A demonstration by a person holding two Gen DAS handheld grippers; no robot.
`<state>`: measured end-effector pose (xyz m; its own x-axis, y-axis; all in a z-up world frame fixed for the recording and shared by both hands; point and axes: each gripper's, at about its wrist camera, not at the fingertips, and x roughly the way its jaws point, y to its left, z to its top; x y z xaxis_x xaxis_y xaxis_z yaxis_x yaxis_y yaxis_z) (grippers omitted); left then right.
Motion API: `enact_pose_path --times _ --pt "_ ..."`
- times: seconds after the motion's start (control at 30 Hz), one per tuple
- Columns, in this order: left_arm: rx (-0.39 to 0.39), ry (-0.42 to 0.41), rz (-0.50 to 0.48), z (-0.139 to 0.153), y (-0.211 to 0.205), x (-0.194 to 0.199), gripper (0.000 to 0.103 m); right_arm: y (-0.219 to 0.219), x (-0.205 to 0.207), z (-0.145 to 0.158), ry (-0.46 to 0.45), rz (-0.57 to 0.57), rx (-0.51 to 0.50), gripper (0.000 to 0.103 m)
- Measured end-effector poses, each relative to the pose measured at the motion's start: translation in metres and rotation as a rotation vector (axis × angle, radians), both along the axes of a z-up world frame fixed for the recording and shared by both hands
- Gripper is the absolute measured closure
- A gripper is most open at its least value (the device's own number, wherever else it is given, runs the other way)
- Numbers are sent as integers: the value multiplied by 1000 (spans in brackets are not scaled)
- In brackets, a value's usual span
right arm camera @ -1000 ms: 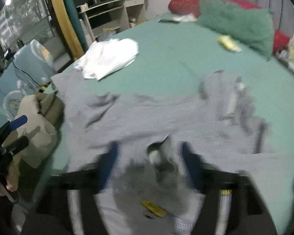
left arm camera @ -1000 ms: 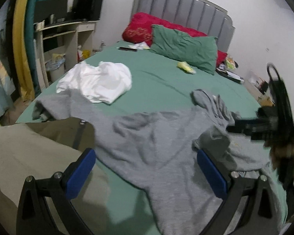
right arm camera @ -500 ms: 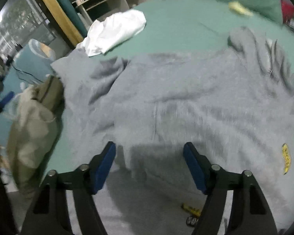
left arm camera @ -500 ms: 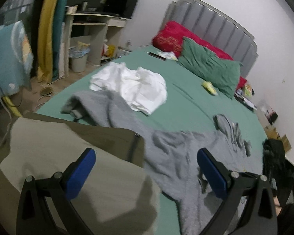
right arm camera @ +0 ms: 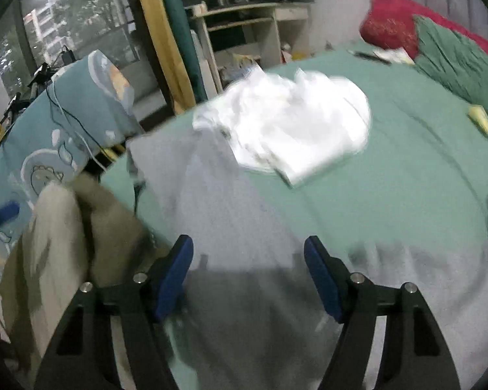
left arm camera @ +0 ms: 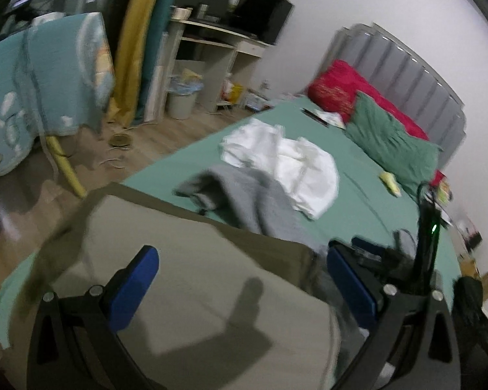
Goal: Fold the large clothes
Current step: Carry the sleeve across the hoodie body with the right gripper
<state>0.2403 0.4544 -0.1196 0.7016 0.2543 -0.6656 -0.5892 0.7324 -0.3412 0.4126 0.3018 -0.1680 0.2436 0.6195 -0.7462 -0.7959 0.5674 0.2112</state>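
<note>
Grey sweatshirt (right arm camera: 244, 227) sprawls across the near edge of the bed (right arm camera: 406, 178), beside a white garment (right arm camera: 292, 120). My right tool (right arm camera: 247, 260) hangs wide above it; my left tool (left arm camera: 240, 276) gapes empty over a khaki garment (left arm camera: 195, 276).

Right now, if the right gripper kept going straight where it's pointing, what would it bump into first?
Probably the grey sweatshirt spread on the bed: the right gripper stands open and empty just above it. The picture is blurry, so depth is uncertain.
</note>
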Motion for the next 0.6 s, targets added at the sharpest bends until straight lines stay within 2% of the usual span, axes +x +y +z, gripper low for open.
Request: enact_pose_path --times 0.13,0.2,0.3,0.33,0.37,0.4,0.43,0.53,0.6 --pt "17 9 102 -6 27 -15 0 63 -3 8 5 120 53 34" --pt "-2 31 145 -13 42 -22 0 96 -9 2 35 182 60 34" --pt "-20 26 182 -18 55 -29 0 145 -16 -17 48 238 18 35" --pt "-32 28 190 -20 60 -30 0 159 -18 -23 35 246 -14 43" --pt "-37 27 189 -21 62 -31 0 174 -20 -33 16 249 -76 62" --pt "-37 31 190 -22 63 -30 0 181 -19 -39 24 251 -109 77" --pt "-32 33 189 -23 63 -30 0 186 -17 -43 33 244 -130 98" --pt "-37 33 172 -23 59 -27 0 164 -7 -16 -10 163 -51 99" --pt "-41 24 161 -21 54 -23 0 123 -1 19 -59 97 22 99"
